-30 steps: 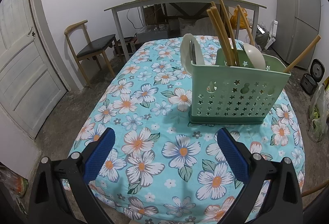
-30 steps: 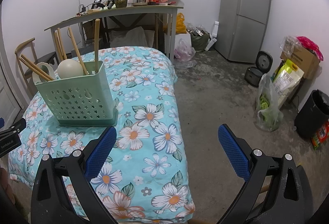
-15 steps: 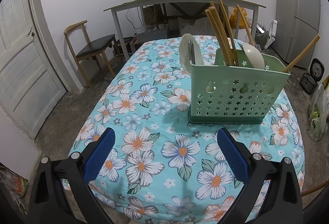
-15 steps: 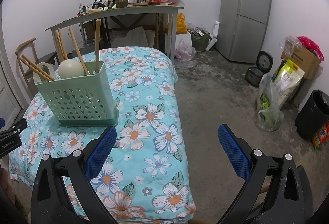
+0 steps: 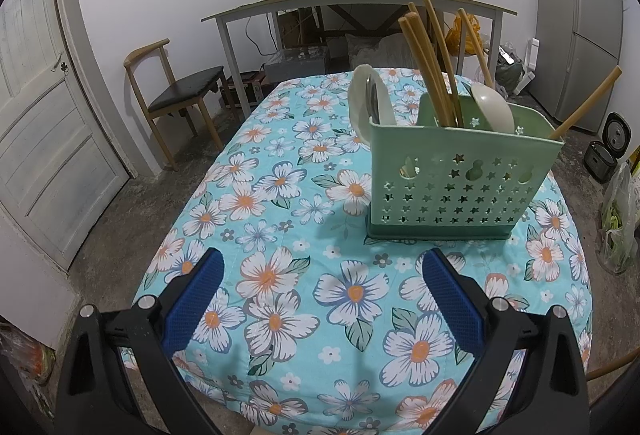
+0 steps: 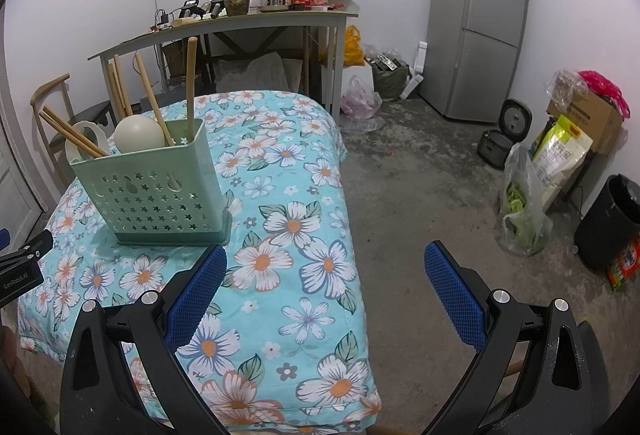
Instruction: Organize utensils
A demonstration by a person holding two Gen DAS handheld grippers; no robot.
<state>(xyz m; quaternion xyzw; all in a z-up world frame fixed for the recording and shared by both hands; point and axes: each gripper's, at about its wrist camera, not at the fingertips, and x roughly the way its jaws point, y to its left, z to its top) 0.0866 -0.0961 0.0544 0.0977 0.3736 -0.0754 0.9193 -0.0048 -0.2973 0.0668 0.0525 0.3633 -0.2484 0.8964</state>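
Nothing has moved: both the left gripper (image 5: 322,275) and right gripper (image 6: 325,269) stay wide open and empty, the utensil basket (image 5: 460,183) standing on the floral table (image 5: 280,275) beyond their jaws.

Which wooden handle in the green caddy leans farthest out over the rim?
The lone handle at the green caddy's right end in the left wrist view: it slants outward past the rim, while the other handles stand clustered near the middle.

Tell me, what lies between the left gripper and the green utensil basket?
Only bare flowered tablecloth, with a faint shadow on it. The left wrist view shows the stretch from the open left gripper to the utensil basket.
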